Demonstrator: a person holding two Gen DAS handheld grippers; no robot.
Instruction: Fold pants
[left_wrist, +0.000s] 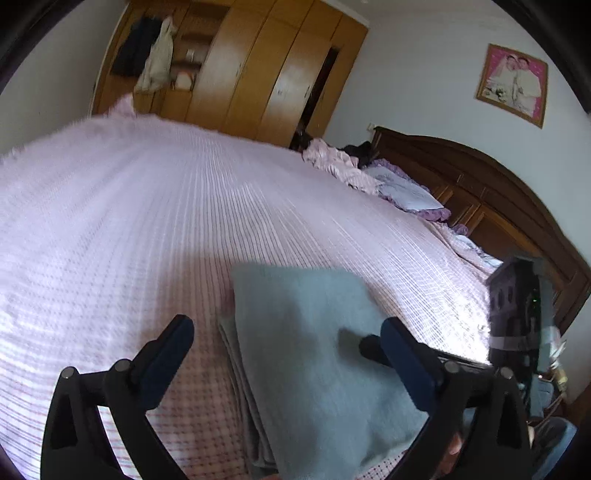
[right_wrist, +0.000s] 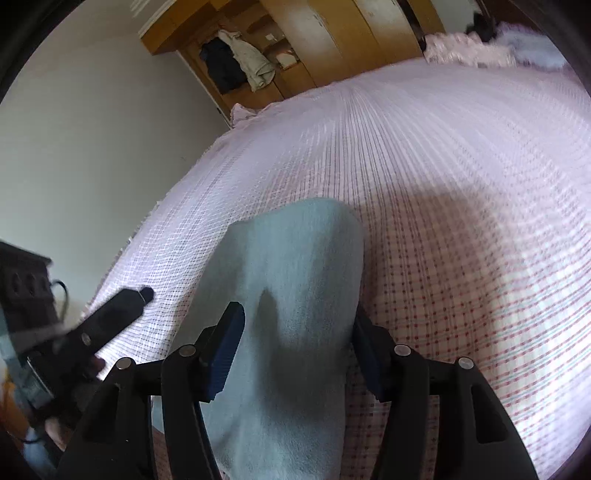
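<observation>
No readable text in either view.
No letters, numbers, brand marks or signs can be made out on anything shown; the gold-framed pink portrait picture (left_wrist: 512, 85) on the white wall carries no legible writing.

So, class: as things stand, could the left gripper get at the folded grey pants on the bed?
Probably yes: the left gripper stands open right over the grey pants, with nothing between them.
</observation>
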